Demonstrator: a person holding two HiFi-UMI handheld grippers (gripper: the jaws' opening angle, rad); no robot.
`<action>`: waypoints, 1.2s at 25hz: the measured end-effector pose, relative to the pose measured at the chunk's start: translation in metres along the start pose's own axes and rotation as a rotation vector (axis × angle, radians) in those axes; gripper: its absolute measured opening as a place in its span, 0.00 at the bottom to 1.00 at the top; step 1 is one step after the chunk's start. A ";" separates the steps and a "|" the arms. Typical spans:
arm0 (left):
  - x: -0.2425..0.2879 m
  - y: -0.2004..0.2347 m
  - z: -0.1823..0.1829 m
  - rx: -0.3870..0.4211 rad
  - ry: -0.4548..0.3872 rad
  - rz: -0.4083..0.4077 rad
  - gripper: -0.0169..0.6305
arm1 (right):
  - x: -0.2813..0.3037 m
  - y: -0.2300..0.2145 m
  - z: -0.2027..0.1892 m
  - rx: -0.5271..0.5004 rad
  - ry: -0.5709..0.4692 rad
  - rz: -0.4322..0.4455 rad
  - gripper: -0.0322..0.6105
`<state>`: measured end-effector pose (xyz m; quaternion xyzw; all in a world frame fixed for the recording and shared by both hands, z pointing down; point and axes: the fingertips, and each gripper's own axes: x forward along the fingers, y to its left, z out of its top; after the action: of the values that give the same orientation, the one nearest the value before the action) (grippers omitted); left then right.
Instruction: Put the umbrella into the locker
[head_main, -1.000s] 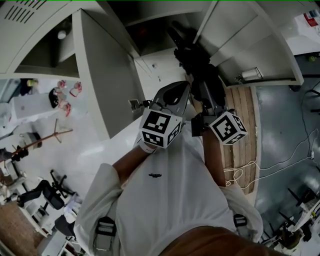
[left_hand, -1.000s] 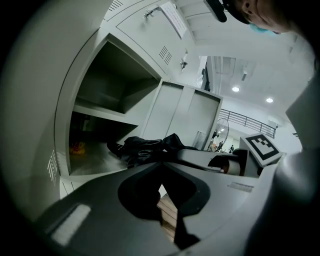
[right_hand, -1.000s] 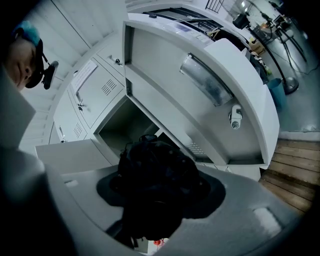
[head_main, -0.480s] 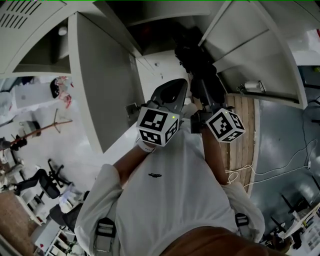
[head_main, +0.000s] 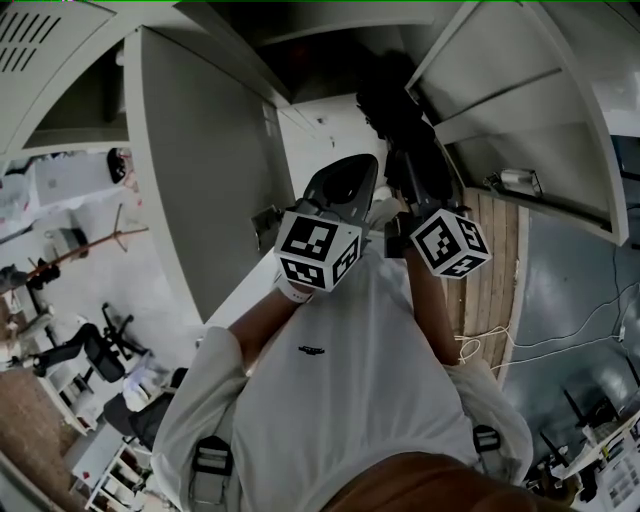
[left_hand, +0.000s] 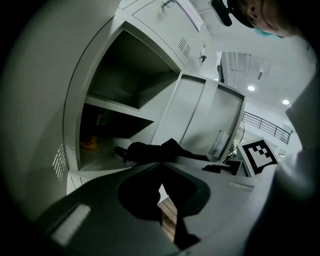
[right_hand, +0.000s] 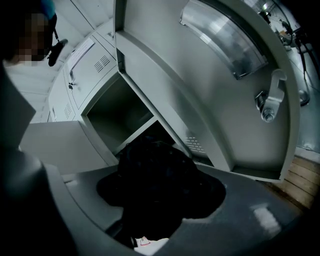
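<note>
The right gripper (right_hand: 155, 180) has its fingers (right_hand: 235, 200) spread fairly wide and clamped on the folded black umbrella (right_hand: 150, 165), whose dark bulk fills the space between them. In the head view the umbrella (head_main: 400, 110) runs from those fingers straight into the open locker (head_main: 300, 60), between the two doors swung out at either side (head_main: 200, 170) (head_main: 520, 120). The left gripper view shows it from the side. The umbrella (left_hand: 150, 150) lies roughly level, and its far end is past the front edge of the lower compartment, under the shelf (left_hand: 120, 112) and above the compartment floor. Whether it touches that floor cannot be told. A small orange-yellow thing (left_hand: 90, 142) sits deeper in the same compartment, apart from the umbrella's end. The left gripper (left_hand: 162, 167) is just beside the right one and nearer the person. Its fingers (left_hand: 100, 200) are drawn together at the tips with nothing between them, and the umbrella passes beyond them without touching.
</note>
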<state>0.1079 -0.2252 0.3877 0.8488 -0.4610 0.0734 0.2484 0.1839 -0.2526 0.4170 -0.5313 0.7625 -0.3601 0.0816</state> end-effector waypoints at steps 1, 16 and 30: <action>0.000 0.001 -0.002 -0.001 0.004 0.003 0.05 | 0.001 0.000 -0.001 -0.001 -0.003 -0.001 0.45; -0.007 0.007 -0.008 -0.016 -0.003 0.013 0.05 | 0.029 -0.006 -0.010 -0.086 0.016 -0.020 0.45; -0.011 0.014 -0.002 -0.034 -0.028 0.034 0.05 | 0.066 -0.012 -0.012 -0.086 0.036 -0.027 0.46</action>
<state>0.0902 -0.2227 0.3902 0.8374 -0.4799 0.0579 0.2549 0.1587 -0.3065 0.4504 -0.5381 0.7714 -0.3375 0.0399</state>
